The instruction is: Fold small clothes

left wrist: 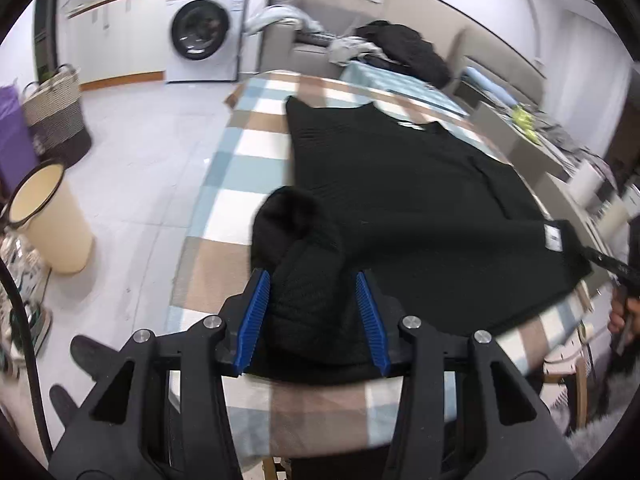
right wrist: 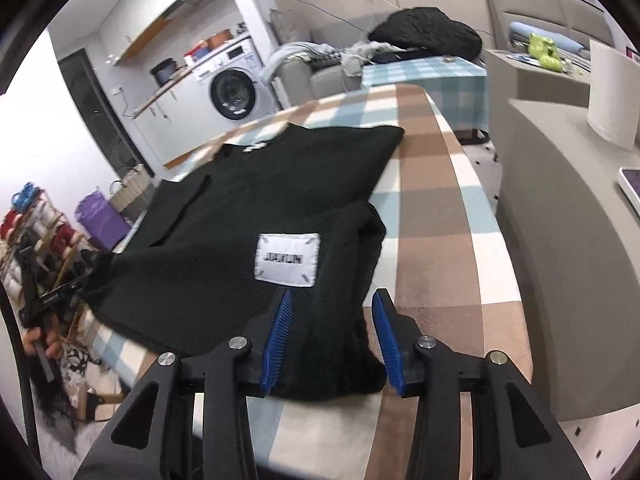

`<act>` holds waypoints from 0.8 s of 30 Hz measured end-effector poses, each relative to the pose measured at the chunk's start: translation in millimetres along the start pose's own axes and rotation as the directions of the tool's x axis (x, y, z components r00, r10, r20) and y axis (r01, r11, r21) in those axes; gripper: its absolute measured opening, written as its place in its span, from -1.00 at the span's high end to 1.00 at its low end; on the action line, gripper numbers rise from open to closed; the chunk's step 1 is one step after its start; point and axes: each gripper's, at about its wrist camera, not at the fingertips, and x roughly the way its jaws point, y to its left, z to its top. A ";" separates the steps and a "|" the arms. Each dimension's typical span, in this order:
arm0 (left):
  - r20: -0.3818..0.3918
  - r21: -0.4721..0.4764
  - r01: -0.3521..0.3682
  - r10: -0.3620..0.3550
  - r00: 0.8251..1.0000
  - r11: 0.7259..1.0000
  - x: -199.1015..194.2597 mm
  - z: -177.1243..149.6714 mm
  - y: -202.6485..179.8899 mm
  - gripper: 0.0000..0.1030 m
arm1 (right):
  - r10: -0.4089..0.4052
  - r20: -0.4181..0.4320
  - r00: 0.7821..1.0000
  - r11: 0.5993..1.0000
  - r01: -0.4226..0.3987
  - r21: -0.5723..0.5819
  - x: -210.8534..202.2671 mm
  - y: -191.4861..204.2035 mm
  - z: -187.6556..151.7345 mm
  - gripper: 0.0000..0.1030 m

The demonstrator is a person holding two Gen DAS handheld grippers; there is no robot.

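Observation:
A black knitted garment (left wrist: pixel 400 184) lies spread on the checked tablecloth (left wrist: pixel 248 140); its near sleeve is folded back onto the body in a bunch. My left gripper (left wrist: pixel 311 276) hovers over that bunch, blue pads apart, cloth lying between them without being pinched. In the right wrist view the same garment (right wrist: pixel 248 184) shows a white label (right wrist: pixel 287 260). My right gripper (right wrist: pixel 333 294) stands over the near folded corner, with a gap between the cloth and its right pad. Both grippers are open.
The table's right edge (right wrist: pixel 500 248) runs beside a grey counter (right wrist: pixel 560 220) with a paper roll (right wrist: pixel 612 92). On the floor to the left stand a cream bin (left wrist: pixel 48 220) and a woven basket (left wrist: pixel 56 116). A washing machine (left wrist: pixel 200 28) and a sofa with piled clothes (left wrist: pixel 400 48) lie beyond.

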 end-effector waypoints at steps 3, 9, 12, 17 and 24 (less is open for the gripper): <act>-0.023 0.001 -0.070 0.070 0.997 0.998 3.9 -2.6 0.2 0.20 | 0.030 -0.013 0.999 1.000 -0.030 -0.006 -4.0 3.1 -4.5 0.17; -0.050 -0.028 -0.082 0.081 0.995 0.996 12.2 -7.4 4.3 0.23 | 0.020 -0.030 0.999 1.000 -0.020 -0.009 4.2 8.7 -9.5 0.17; -0.020 -0.005 -0.080 0.080 0.997 0.997 7.5 -7.8 -2.2 0.45 | 0.030 -0.026 0.999 1.000 -0.030 -0.003 4.2 10.1 -10.1 0.17; -0.001 0.018 -0.037 0.037 0.999 0.999 -2.5 -6.4 -11.8 0.46 | 0.093 -0.014 0.996 0.996 -0.093 0.006 -3.5 9.6 -11.0 0.17; -0.009 -0.027 -0.024 0.024 1.000 0.999 0.1 -5.6 -12.2 0.46 | 0.060 -0.048 0.997 0.998 -0.060 0.003 6.4 7.4 -14.8 0.17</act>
